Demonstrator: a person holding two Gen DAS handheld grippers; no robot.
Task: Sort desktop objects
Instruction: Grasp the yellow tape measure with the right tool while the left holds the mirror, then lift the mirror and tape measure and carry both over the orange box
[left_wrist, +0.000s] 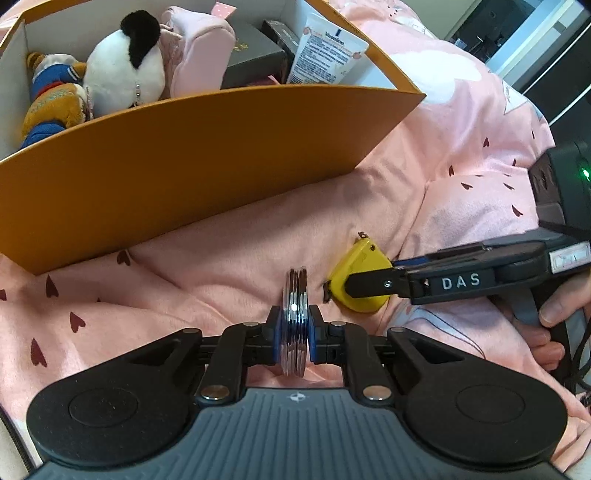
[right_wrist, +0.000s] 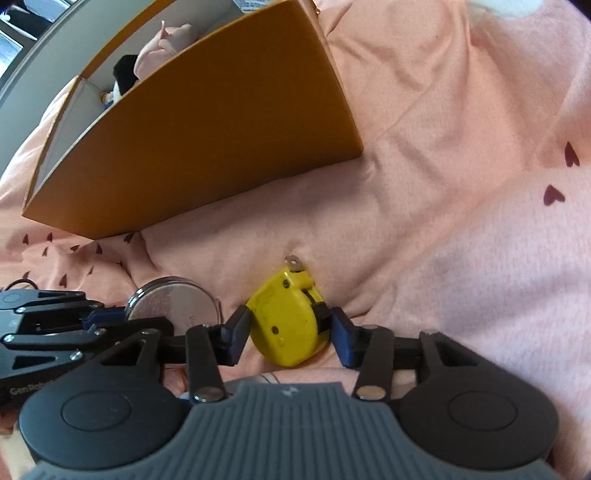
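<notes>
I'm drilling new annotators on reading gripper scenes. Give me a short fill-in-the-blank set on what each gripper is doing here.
1. The left gripper is shut on a round ____ tin.
2. The right gripper straddles a ____ tape measure.
3. The panda plush lies inside the ____ box.

Missing words: silver; yellow; orange

A pink blanket (left_wrist: 229, 254) with dark red hearts is lying rumpled under everything, a paler fold (right_wrist: 498, 266) bunching up on one side. Dark furniture (left_wrist: 535, 55) is showing beyond its far edge, too blurred to identify.
</notes>
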